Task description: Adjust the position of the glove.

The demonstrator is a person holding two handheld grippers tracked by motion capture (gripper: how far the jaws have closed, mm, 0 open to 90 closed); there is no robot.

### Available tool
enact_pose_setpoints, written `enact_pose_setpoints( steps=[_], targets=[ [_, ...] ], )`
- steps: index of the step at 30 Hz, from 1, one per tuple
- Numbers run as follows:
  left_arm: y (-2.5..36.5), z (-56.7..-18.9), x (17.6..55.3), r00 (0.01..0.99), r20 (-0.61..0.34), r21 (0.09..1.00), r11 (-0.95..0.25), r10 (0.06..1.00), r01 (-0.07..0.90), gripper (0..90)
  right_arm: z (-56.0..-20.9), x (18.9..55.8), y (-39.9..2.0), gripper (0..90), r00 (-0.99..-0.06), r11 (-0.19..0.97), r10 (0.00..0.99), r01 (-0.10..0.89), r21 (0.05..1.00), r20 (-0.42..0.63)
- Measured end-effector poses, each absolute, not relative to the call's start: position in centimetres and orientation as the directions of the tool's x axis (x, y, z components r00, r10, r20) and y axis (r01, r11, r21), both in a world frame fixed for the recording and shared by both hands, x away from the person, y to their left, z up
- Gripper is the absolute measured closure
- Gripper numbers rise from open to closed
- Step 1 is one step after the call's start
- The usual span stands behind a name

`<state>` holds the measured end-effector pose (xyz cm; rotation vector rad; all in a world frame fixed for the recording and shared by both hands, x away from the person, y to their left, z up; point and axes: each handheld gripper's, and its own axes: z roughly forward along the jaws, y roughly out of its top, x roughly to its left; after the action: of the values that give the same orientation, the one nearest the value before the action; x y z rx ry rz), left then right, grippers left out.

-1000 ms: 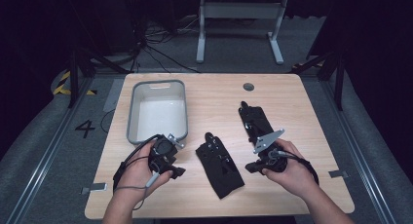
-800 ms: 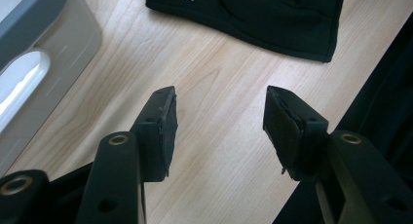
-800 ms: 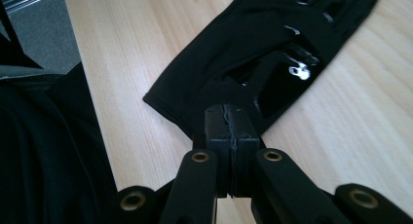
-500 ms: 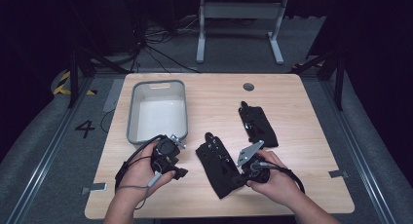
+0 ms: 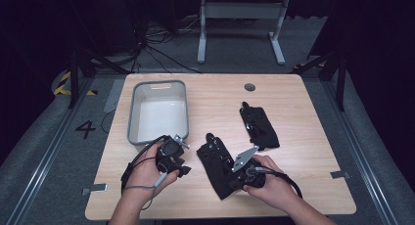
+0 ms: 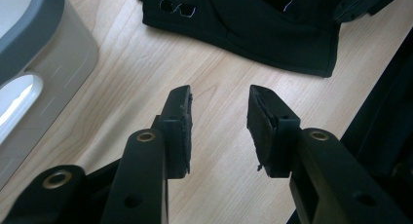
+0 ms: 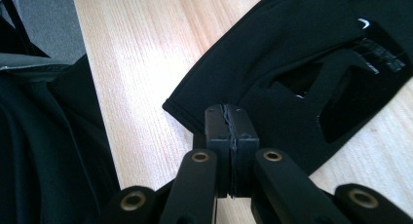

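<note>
A grey bin point(image 5: 157, 112) stands at the table's point(image 5: 303, 112) far left, and a second black glove point(image 5: 259, 126) lies well apart toward the right. The near glove point(image 5: 218, 161) lies between my two hands. My right gripper point(image 7: 229, 119) is low at that glove's near edge, jaws pressed together, cloth at their tips; whether they pinch it I cannot tell. My left gripper point(image 6: 219, 112) hovers beside the bin, jaws parted, empty, bare wood beneath, the glove ahead
</note>
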<state>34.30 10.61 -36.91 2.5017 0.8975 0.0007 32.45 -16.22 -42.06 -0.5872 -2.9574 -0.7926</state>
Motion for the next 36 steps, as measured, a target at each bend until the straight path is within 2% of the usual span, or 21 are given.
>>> enact_pose_setpoints(
  steps=[18,32,36],
  targets=[
    [10.5,-37.0,34.7,0.783,-0.168,0.439,-0.666,0.599,0.603,58.6,-43.9,33.0,-16.6,90.0,-0.914,0.814,0.379,0.403,0.418,0.143],
    [10.4,-37.2,34.7,0.784,-0.173,0.432,-0.670,0.596,0.604,58.5,-43.2,32.5,-15.4,90.0,-0.930,0.778,0.347,0.356,0.517,0.119],
    [10.5,-37.2,34.7,0.784,-0.172,0.434,-0.668,0.597,0.604,58.4,-43.8,32.5,-14.8,90.0,-0.932,0.797,0.345,0.352,0.491,0.110]
  ],
)
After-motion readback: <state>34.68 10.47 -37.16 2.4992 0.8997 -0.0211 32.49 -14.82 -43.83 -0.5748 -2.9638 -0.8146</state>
